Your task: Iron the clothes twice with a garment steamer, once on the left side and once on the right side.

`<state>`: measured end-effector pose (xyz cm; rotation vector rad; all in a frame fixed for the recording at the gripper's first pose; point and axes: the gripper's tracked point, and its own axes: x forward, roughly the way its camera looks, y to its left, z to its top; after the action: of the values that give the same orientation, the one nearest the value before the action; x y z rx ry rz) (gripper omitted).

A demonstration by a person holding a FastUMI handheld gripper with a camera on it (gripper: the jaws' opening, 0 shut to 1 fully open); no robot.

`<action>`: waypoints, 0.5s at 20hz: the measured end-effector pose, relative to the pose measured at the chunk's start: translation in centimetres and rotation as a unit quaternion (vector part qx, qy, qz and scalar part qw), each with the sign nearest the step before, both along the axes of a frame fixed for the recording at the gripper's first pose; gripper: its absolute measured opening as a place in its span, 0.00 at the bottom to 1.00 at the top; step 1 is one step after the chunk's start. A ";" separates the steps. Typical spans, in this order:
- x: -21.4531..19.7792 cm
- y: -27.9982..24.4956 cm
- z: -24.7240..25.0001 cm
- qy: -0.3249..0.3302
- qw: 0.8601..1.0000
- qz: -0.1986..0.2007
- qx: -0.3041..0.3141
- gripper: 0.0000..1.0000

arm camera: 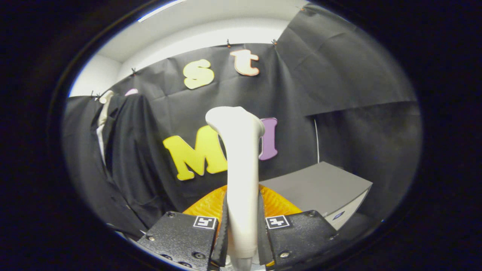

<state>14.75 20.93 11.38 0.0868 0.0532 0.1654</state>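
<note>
The white garment steamer (241, 169) is gripped upright between the 2 jaws of the gripper (242, 233). At 10 o'clock, a black jacket (128, 158) is hung on the wall. At 2 o'clock, a grey box (320, 188) is seen.

Light falls from above, where a bright strip glares on the white ceiling (226, 22). The smooth white plastic steamer handle (241, 180) is evenly lit and sharp, with soft shading. Left of it, the dark hanging garment (128, 158) sinks into dimness, bowed by fisheye distortion.

Grey box (320, 186) on the right, orange ribbed object (278, 205) beside it
</note>
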 end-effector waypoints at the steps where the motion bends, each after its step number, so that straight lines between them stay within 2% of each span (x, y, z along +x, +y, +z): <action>1: -1.4 1.2 0.6 -0.015 1.000 0.006 -0.002 0.34; 5: -7.2 5.8 3.2 -0.080 0.997 0.020 0.005 0.34; 10: -12.0 11.3 7.2 -0.162 0.986 0.023 0.001 0.34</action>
<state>2.74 32.22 18.61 0.0589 -0.2699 0.2249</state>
